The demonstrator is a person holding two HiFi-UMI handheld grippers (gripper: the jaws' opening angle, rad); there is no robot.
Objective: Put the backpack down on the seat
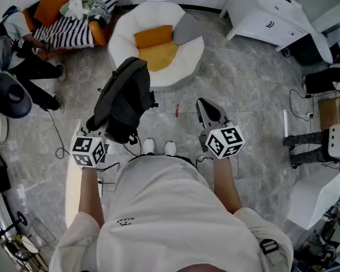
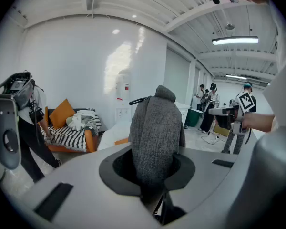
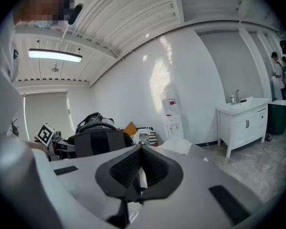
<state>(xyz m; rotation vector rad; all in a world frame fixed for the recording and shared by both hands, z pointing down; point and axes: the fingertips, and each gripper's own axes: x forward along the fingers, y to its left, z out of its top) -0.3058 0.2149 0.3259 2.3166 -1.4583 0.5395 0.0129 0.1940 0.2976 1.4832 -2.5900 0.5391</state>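
The dark grey backpack hangs in the air in front of me, over the floor just short of the seat. My left gripper is shut on its lower end; in the left gripper view a thick grey fabric part of the backpack stands up out of the closed left gripper. The seat is a round white chair with an orange cushion and a yellow one. My right gripper is to the right of the backpack, shut and empty; the right gripper sees the backpack at its left.
An orange sofa with a striped cover and clothes stands at the back left, a person beside it. A white cabinet is at the back right. Another person's legs and cables are on the right.
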